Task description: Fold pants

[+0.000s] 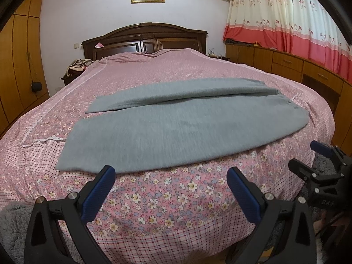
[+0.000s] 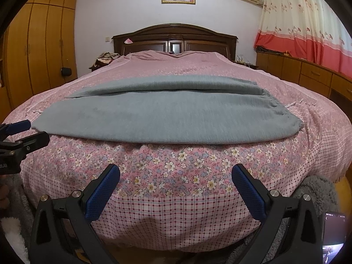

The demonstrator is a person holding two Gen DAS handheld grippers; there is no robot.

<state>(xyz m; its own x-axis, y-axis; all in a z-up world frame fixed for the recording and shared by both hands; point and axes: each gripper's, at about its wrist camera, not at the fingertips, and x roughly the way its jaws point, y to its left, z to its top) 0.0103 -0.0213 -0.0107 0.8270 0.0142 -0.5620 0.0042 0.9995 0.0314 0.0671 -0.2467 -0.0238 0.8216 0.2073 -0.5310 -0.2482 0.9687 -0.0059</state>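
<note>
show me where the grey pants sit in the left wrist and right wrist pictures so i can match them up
Left wrist: the grey pants lie across the middle of the bedspread, waist end to the right, beyond the open left gripper.
Right wrist: the grey pants span the middle, beyond the open right gripper.
Shared landmark: the dark wooden headboard behind them.

Grey pants (image 2: 140, 118) lay flat on the bed (image 2: 176, 169), beyond the right gripper's (image 2: 176, 176) wide-apart, empty jaws.
</note>
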